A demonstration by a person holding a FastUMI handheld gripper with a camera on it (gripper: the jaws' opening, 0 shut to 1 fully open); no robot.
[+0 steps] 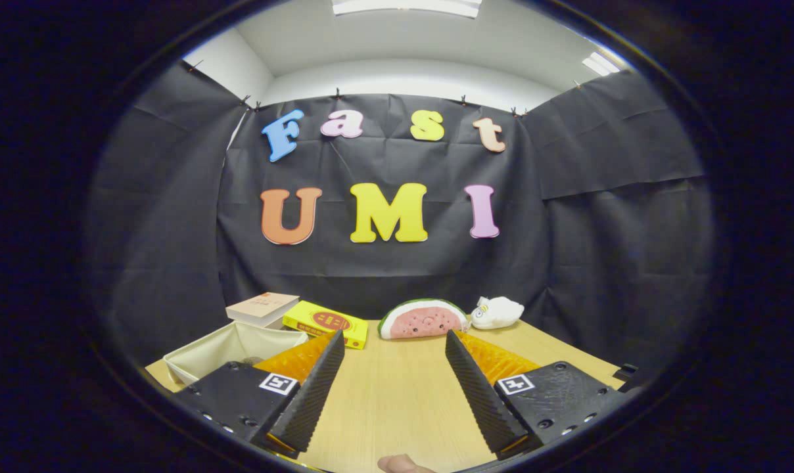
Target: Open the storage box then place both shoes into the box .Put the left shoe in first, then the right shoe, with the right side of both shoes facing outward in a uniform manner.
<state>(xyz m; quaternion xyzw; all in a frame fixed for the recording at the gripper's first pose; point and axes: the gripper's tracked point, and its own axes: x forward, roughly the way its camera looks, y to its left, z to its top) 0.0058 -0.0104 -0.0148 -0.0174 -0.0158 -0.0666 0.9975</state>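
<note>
Claw (394,341) wide apart, holding nothing, above the pale wooden bench (390,401). Open cream fabric storage box (233,348) sits beyond the left finger, left of the claw's axis. Shoes unseen; reaching the box probably needs a leftward swing.

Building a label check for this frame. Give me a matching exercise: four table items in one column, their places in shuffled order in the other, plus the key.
Tongs open, nothing between them.

1. watermelon plush
2. yellow box
3. fabric bin
4. white plush toy

A. beside the fingers, next to the books
B. far edge of the wooden table, just beyond the finger gap
C. by the back wall, next to the watermelon
D. between the book and the watermelon

Pairs: 1-B, 2-D, 3-A, 4-C
</note>
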